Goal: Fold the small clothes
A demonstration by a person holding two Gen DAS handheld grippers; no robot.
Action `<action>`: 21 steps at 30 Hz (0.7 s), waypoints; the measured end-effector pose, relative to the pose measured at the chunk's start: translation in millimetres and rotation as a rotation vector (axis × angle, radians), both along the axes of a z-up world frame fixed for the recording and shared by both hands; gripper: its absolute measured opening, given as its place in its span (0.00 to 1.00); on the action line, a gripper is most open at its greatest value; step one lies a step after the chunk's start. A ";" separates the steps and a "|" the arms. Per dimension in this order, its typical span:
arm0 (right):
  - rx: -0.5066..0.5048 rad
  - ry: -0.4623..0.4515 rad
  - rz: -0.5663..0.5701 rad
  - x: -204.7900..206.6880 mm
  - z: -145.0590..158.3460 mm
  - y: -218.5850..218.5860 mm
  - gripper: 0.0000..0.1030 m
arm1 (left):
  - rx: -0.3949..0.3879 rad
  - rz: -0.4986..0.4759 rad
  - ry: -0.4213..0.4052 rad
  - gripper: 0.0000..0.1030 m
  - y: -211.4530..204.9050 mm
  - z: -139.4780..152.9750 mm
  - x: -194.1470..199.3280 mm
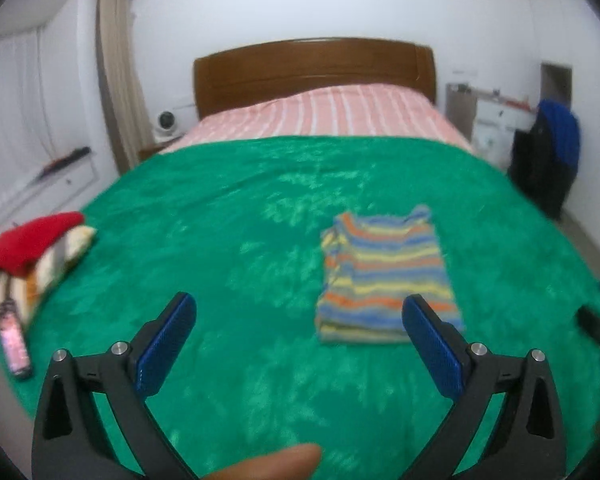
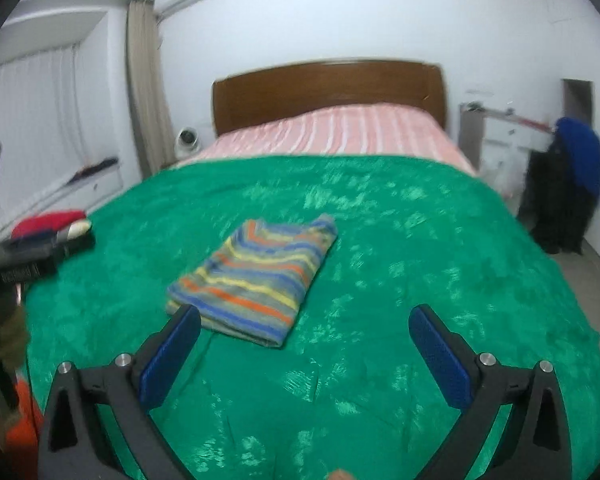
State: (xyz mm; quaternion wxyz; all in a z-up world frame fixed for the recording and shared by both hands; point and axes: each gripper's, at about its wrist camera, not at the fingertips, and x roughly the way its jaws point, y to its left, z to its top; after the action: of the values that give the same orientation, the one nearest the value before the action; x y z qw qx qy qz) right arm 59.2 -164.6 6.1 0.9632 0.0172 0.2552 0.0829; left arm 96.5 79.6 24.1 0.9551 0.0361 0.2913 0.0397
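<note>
A folded striped shirt [image 1: 384, 276] lies flat on the green blanket [image 1: 228, 216] that covers the near part of the bed [image 1: 332, 116]. Both grippers hang above the blanket with nothing between their fingers.

In the left wrist view, the left gripper [image 1: 300, 344] has its blue-padded fingers [image 1: 164, 344] spread wide apart. The shirt sits just beyond the right-hand finger, whose tip overlaps the shirt's near corner in the picture, though it is not touching the cloth. This view alone shows a pile at the blanket's left edge clearly: a red garment [image 1: 36, 240] resting on a striped cushion-like bundle [image 1: 56, 268], with a small pinkish phone-like object [image 1: 14, 344] just in front. A fingertip [image 1: 276, 462] of the person shows at the bottom edge.

In the right wrist view, the right gripper [image 2: 304, 356] also has its fingers [image 2: 168, 360] wide apart and empty. Here the shirt [image 2: 256, 276] lies ahead and to the left, its near corner just behind the left-hand finger's tip. The red garment [image 2: 48, 220] is only a small shape far left, partly hidden by a dark blurred device at the frame's edge. Something orange [image 2: 24, 428] shows low on the left, seen in this view only.

Both views share the wooden headboard [image 1: 312, 68], the pink striped sheet [image 1: 324, 114] and dark clothing with a blue piece [image 2: 580, 156] hanging at the right.
</note>
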 end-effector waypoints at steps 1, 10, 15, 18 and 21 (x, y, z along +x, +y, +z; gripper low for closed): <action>-0.001 -0.004 -0.002 -3.3 3.3 1.1 1.00 | 0.028 0.015 0.010 1.00 -4.0 -0.4 -4.1; -0.019 0.057 -0.014 -26.9 21.0 6.8 1.00 | 0.026 -0.017 0.057 1.00 -23.9 4.6 -46.0; -0.012 0.171 -0.007 -34.0 17.9 12.5 1.00 | 0.008 -0.011 0.090 1.00 -24.6 3.7 -57.3; -0.007 0.193 -0.003 -44.9 18.6 16.9 1.00 | 0.012 -0.012 0.112 1.00 -22.7 0.9 -63.6; -0.001 0.198 0.031 -56.6 20.2 22.4 1.00 | 0.013 -0.016 0.136 1.00 -20.6 -1.8 -70.6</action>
State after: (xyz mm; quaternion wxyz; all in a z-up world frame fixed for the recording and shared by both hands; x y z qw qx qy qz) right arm 2.6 -142.3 26.3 0.9318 0.0210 0.3495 0.0959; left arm 26.0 59.0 22.3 0.9332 0.0472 0.3549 0.0315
